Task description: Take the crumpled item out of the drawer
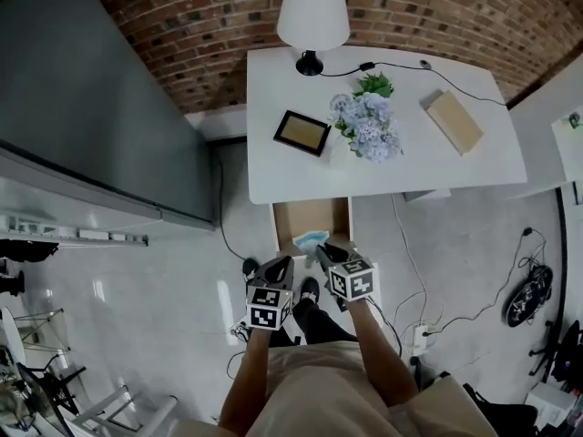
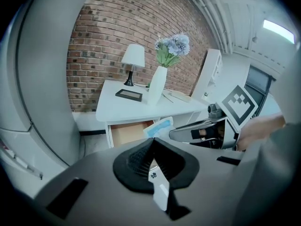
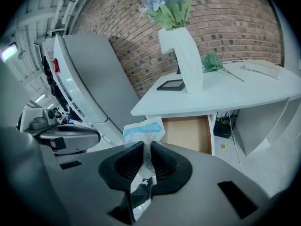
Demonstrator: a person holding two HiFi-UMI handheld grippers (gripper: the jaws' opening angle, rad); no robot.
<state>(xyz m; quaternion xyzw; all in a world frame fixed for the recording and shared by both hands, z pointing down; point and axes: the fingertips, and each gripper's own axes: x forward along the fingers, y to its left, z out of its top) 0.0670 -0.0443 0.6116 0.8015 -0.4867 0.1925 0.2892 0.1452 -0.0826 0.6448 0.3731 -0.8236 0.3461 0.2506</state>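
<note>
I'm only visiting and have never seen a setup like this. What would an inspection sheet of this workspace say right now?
Surface: white desk; the drawer under it stands open, and the part of its inside that shows is bare.
Job's things: crumpled item, blue and white, held up near the drawer's front.
Clutter: lamp, picture frame, vase of flowers and tan box, all on the desk.
Grippers: right gripper shut on the crumpled item; left gripper shut, nothing in it.
Cables: desk cable across the desk top; floor cables to the right of the drawer.
Surroundings: brick wall, grey cabinet, pale floor.
</note>
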